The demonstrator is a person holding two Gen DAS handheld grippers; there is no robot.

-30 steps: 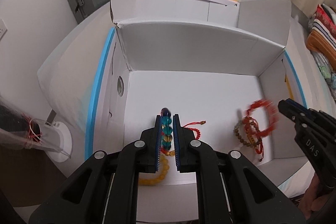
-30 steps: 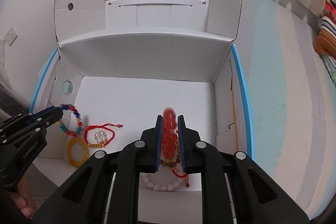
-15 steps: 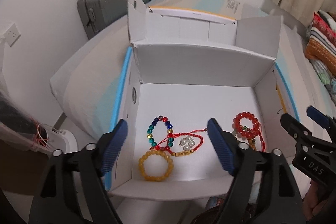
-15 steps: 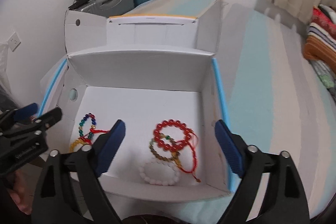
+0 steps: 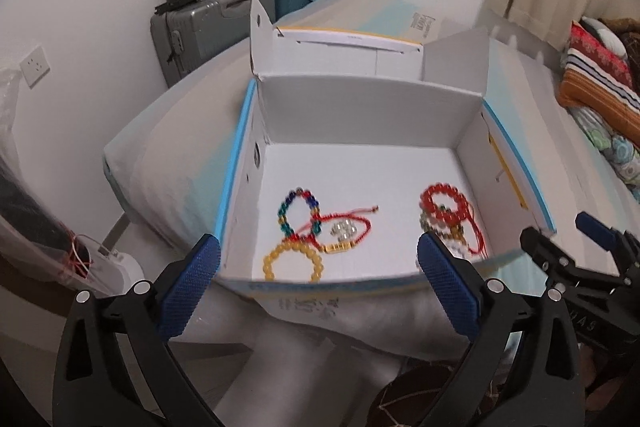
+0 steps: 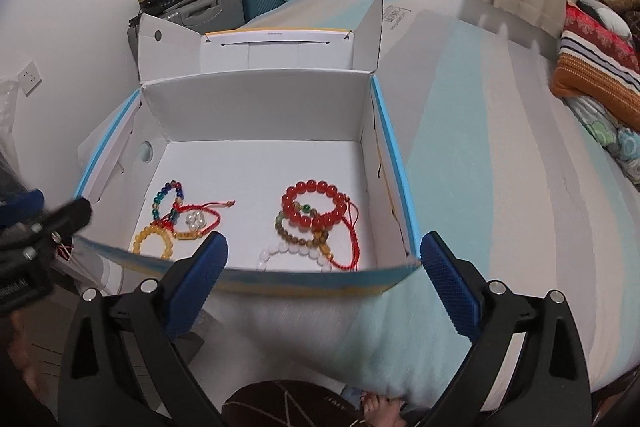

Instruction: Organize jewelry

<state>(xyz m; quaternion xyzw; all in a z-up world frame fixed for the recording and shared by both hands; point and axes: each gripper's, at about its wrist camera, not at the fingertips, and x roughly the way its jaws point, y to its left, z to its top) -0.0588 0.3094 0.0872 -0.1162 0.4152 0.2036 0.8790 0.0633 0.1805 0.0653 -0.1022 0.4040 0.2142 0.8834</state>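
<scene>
An open white box [image 5: 360, 115] [image 6: 256, 107] lies on the bed. On its left floor lie a multicoloured bead bracelet [image 5: 298, 209] [image 6: 166, 199], a yellow bead bracelet [image 5: 292, 261] [image 6: 154, 241] and a red cord bracelet with pearls [image 5: 344, 229] [image 6: 196, 219]. On its right lie a red bead bracelet [image 5: 444, 205] [image 6: 314, 205], a brown bead bracelet [image 6: 296, 233] and a white bead bracelet [image 6: 292, 255]. My left gripper [image 5: 318, 291] and right gripper [image 6: 324, 287] are open, empty and held back in front of the box's near wall.
The box's lid flaps [image 6: 264, 51] stand up behind it. Suitcases [image 5: 212, 23] stand against the far wall. Folded striped blankets [image 6: 592, 67] lie on the bed at right. A white object [image 5: 120, 267] sits on the floor at left.
Both grippers let go of their bracelets, opened wide and drew back out of the box. The multicoloured and red bracelets now lie on the box floor.
</scene>
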